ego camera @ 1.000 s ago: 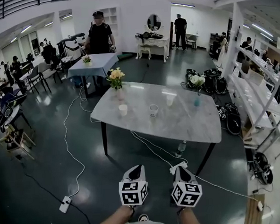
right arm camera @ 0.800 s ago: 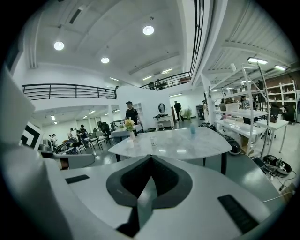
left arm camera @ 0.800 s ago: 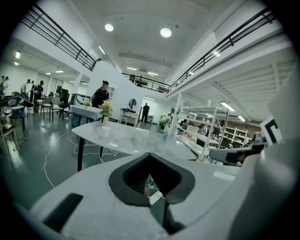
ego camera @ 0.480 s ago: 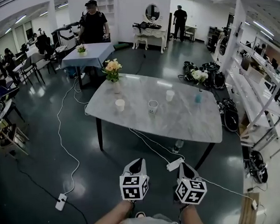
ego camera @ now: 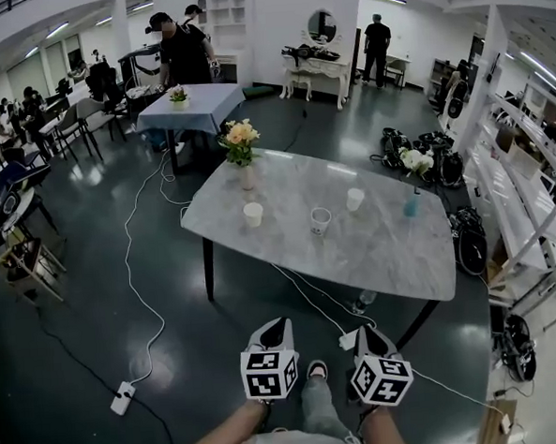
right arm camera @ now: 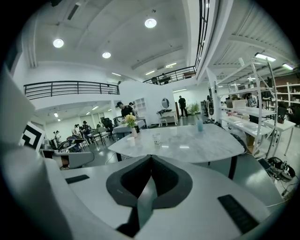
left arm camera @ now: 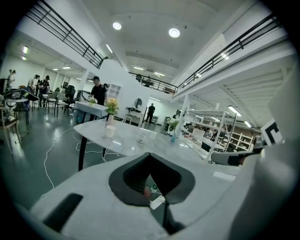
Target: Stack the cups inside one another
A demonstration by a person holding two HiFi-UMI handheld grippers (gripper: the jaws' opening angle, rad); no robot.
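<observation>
Table (ego camera: 383, 249) w/ cups (ego camera: 252, 214), vases (ego camera: 246, 178)

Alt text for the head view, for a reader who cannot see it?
The left gripper and right gripper, both shut and empty, are held above a dark floor, short of a grey marble table. Three cups stand apart on it, unstacked: a left white cup, a middle clear cup and a right white cup, by a vase of pale flowers.

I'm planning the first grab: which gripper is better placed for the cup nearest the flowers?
Left, probably: the left gripper lines up with that cup; the right gripper sits further right. Both are shut.
</observation>
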